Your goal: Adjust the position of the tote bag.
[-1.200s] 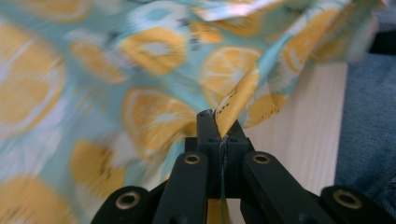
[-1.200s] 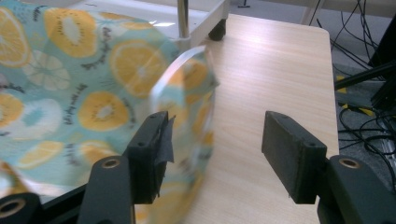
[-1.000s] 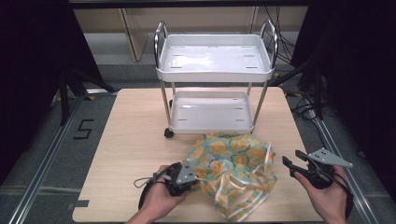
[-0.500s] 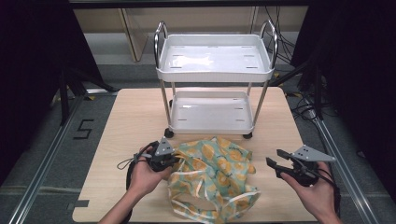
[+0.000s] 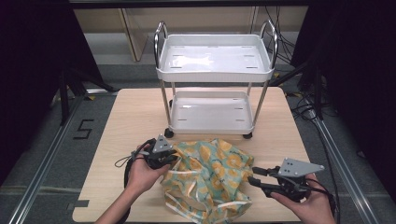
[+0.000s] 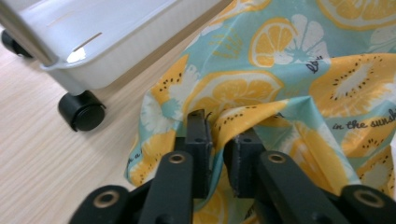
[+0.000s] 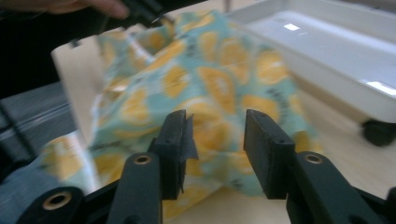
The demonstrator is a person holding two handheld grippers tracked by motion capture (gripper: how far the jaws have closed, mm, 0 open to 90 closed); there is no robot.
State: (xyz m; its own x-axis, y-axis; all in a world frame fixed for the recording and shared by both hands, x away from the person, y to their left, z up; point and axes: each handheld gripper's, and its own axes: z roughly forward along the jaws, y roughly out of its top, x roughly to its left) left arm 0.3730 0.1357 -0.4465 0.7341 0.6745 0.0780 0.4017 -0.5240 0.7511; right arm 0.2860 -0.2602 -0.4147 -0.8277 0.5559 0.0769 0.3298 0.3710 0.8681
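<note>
- Lying crumpled on the worktop, the fruit-print cloth bag sits between the two grippers, just in front of the white trolley.
- Left gripper: its jaws, having just eased apart a little, pinch a raised fold of the bag between them.
- Right gripper: its jaws have just been narrowing yet stand spread, with the bag's edge just ahead of them and nothing clamped.
- Handling, as I judge it: light, limp, coated fabric that may slip; take a doubled fold or hemmed edge, deep between the jaws.

Bright table, dark surround, blurred right gripper view.
</note>
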